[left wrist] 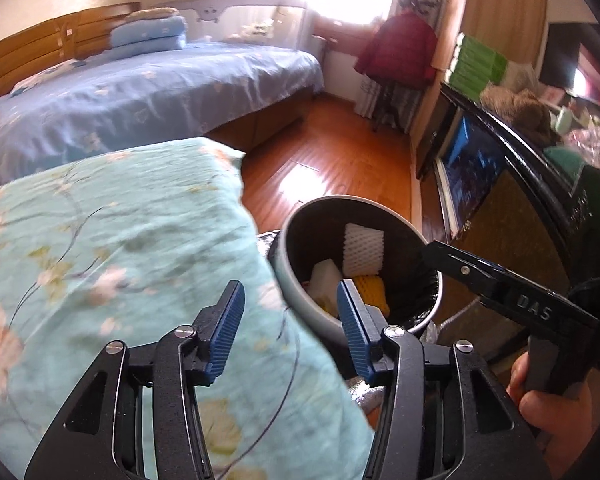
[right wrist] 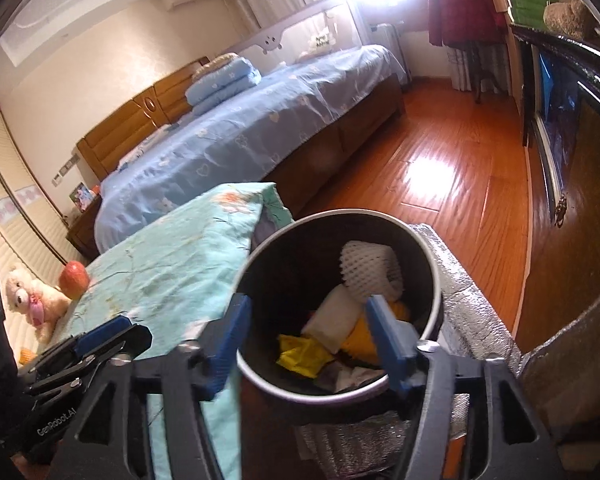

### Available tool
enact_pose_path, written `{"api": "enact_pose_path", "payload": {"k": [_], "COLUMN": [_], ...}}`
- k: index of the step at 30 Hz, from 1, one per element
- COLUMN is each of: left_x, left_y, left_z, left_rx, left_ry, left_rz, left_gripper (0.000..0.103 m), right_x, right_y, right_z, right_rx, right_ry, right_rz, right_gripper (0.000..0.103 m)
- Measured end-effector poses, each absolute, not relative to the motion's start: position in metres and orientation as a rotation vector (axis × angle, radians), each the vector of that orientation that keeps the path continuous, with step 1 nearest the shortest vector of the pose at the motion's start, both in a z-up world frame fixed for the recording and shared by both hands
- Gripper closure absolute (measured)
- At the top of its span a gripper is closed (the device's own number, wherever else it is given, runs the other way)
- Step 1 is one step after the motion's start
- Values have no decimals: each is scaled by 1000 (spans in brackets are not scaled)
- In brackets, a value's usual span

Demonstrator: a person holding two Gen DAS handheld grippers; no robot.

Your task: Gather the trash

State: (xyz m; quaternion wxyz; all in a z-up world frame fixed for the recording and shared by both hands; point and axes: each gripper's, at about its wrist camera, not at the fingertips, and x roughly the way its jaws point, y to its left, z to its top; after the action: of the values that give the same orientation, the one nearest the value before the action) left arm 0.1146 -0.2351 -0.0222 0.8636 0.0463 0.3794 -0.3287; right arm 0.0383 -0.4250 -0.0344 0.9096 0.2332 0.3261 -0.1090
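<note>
A round trash bin (right wrist: 340,213) with a grey rim and dark inside stands beside a teal quilt. It holds a white foam net (right wrist: 370,268), a yellow foam net (right wrist: 360,340), a white pad (right wrist: 334,324) and a crumpled yellow wrapper (right wrist: 300,354). My right gripper (right wrist: 308,312) hangs open over the bin's mouth, with nothing between its blue pads. My left gripper (left wrist: 290,300) is open and empty too, above the quilt's edge and the bin's (left wrist: 300,296) near wall. In the left wrist view, one right gripper finger (left wrist: 460,264) reaches over the bin's far rim.
The teal floral quilt (right wrist: 172,272) lies left of the bin, with an apple (right wrist: 74,280) and a teddy bear (right wrist: 24,296) at its far end. Silver foil padding (right wrist: 468,300) sits right of the bin. Beyond are a blue-sheeted bed (right wrist: 240,140), wooden floor (right wrist: 440,160) and a dark cabinet (right wrist: 580,140).
</note>
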Motion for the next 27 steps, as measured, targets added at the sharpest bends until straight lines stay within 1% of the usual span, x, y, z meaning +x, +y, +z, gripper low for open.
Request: {"api": "enact_pose_path", "payload": {"k": [3,5,7,11,13,15,20,21,22,23,24,25,27], "left_x": [106,102,99,94,91,88,80,77,74,69,65,60,53], "left_y": [-215,-205,-193,-167,-153,-139,-112,-109,-104,-97,-93,-88,-79], "left_z": [-24,-25,-27,-30,-30,-27,-5,0,5,12,16,19,24], "left_rx": [70,62,48,40,32,21,7,10,13,15,17,20,32], "left_ry": [791,782,779,751,730,706,615,595,569,535,513,486,445], "left_rz": [-657,-632,-606,-545,-511,-487,-435,-420,-399,-368,-342,-317,-272], "left_gripper": [54,52,49,45,40,38,34,30,21,15,6,0,0], "right_x": [31,26,22,18,17,16,16,15,12,10,7,5,0], "right_y": [-409,-398,-388,-368,-358,-349,-325,-320,-316,-312,-308,-303,-294], "right_z": [-33,-33,-33,-33,-31,-28,-1,7,16,25,32,33,36], "right_rx": [468,458,453,423,407,385,303,290,276,259,242,230,197], "right_ry": [655,646,635,623,613,602,535,509,482,452,422,404,367], "right_rz": [-219,-220,-218,-206,-194,-181,-138,-130,-128,-129,-131,-136,-131], "right_gripper": [32,27,25,24,22,22,22,22,20,10,3,0,0]}}
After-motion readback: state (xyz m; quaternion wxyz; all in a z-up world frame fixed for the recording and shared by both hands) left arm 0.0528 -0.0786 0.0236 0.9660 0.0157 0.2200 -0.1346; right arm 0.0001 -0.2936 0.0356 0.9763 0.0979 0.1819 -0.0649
